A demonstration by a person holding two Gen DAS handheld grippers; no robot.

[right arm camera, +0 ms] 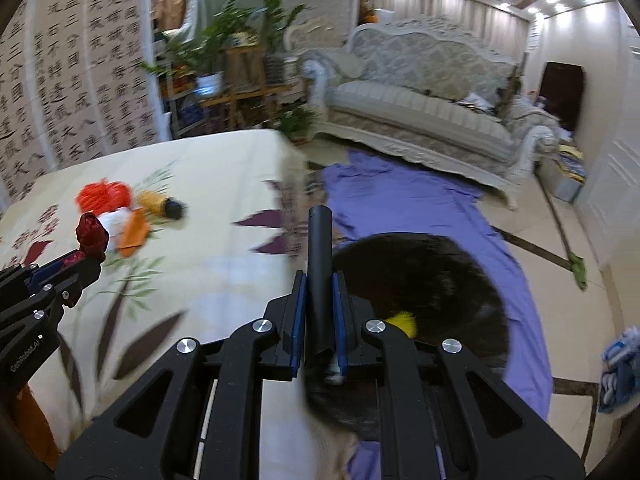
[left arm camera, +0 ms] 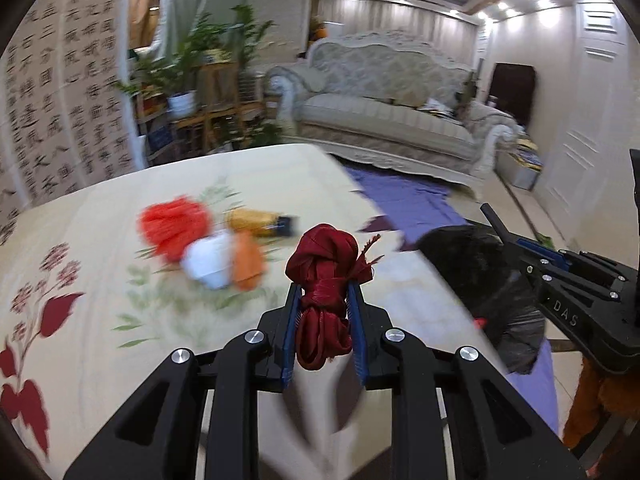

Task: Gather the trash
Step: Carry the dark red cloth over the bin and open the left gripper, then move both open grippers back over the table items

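Note:
My left gripper (left arm camera: 323,300) is shut on a dark red knotted ribbon bundle (left arm camera: 326,264) and holds it above the table; it also shows in the right wrist view (right arm camera: 91,236). My right gripper (right arm camera: 320,280) is shut on the black handle (right arm camera: 319,264) of a black trash bag holder, whose open black bag (right arm camera: 420,276) hangs past the table's right edge; the bag also shows in the left wrist view (left arm camera: 472,264). On the floral tablecloth (left arm camera: 100,240) lie a red-orange ball (left arm camera: 174,226), a white wad (left arm camera: 210,260), an orange scrap (left arm camera: 246,262) and a yellow bottle (left arm camera: 260,222).
A purple cloth (right arm camera: 420,208) covers the floor beside the table. A pale sofa (right arm camera: 420,92) stands behind it, potted plants (right arm camera: 224,40) at the back left. A yellow piece (right arm camera: 402,320) lies in the bag. A blue-white item (right arm camera: 620,368) lies on the floor right.

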